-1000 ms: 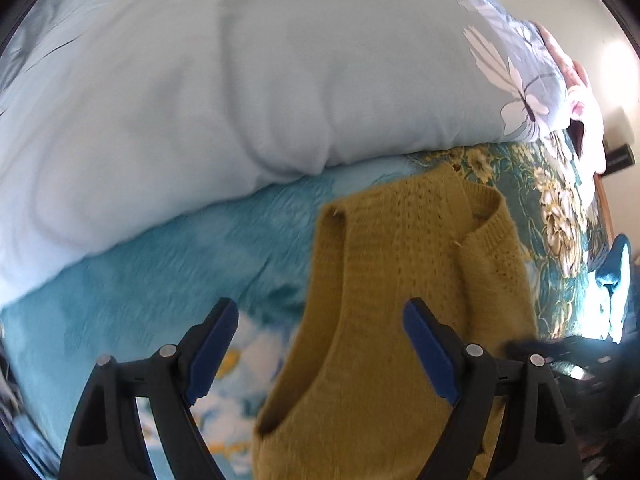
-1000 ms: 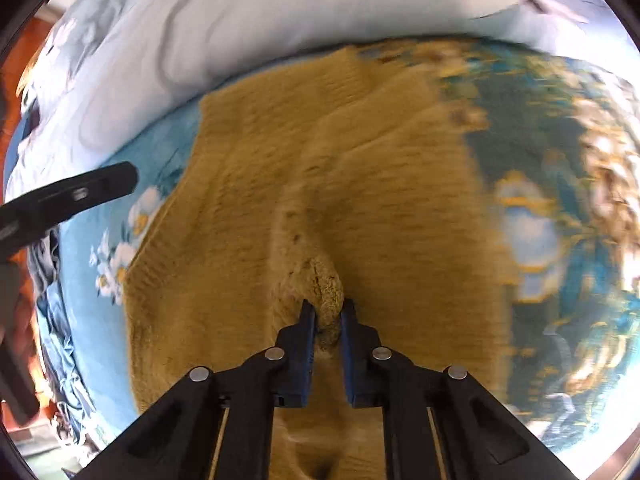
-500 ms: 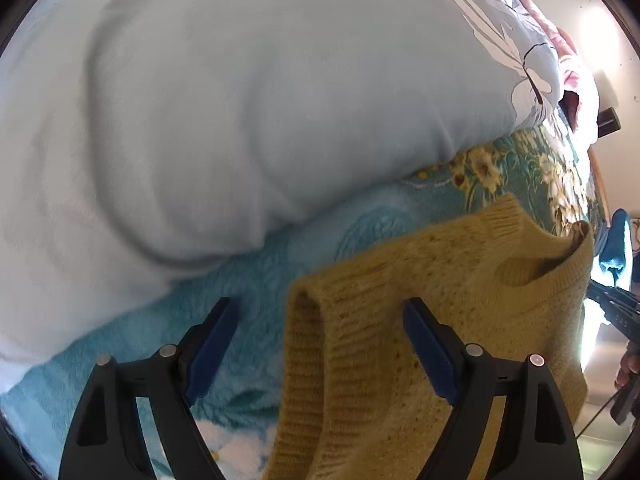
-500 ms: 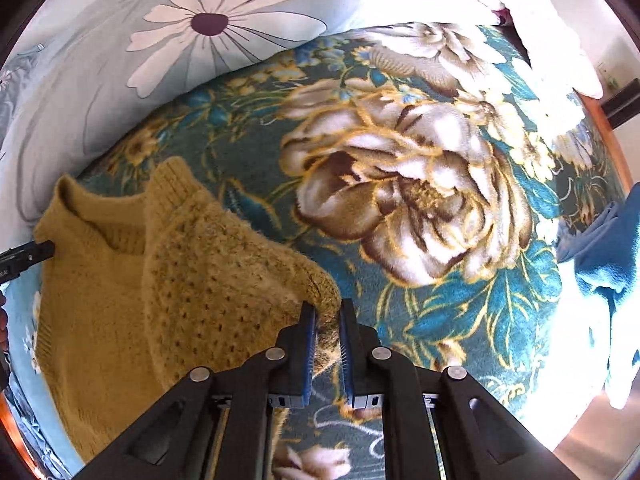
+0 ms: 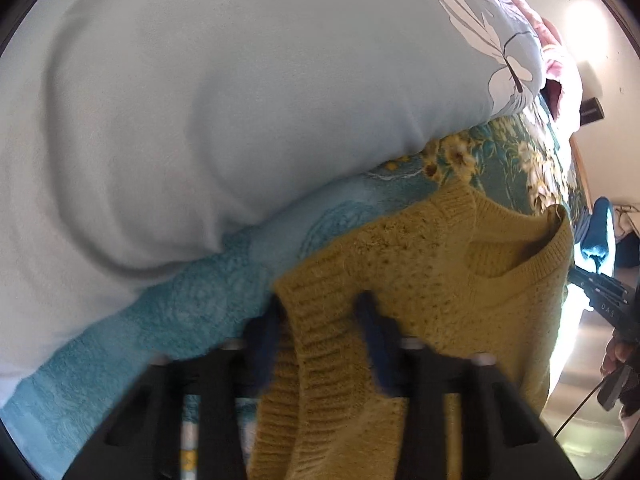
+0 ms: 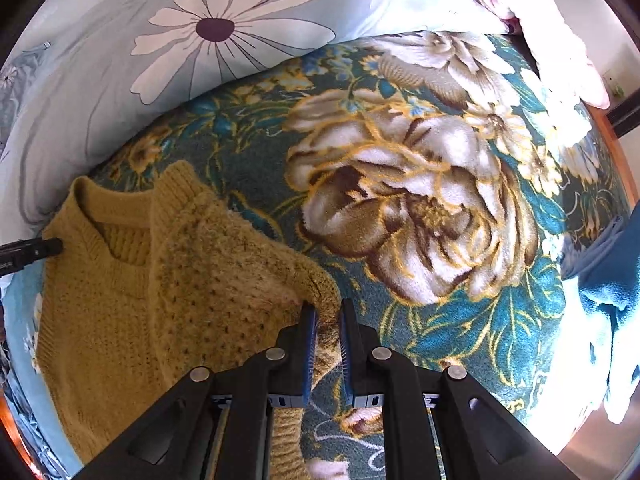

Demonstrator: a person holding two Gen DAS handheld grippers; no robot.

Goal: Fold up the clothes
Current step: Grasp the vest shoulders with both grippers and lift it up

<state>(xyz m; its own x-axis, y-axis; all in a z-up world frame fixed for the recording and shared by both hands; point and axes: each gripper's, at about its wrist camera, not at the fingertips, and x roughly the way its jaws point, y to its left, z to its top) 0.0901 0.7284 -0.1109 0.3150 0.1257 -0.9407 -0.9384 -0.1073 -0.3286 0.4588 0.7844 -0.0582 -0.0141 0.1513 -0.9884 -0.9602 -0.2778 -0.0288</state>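
Left gripper (image 5: 320, 340) closing — sweater (image 5: 420, 280) shoulder.

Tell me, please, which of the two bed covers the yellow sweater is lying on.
The teal blanket with big cream flowers holds the sweater; the pale blue daisy duvet is bunched behind it.

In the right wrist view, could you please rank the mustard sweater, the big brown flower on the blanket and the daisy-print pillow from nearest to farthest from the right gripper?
1. Mustard sweater: its edge sits between the fingers of the right gripper.
2. Big brown flower on the blanket: ahead, slightly right.
3. Daisy-print pillow: farthest, at the top left.
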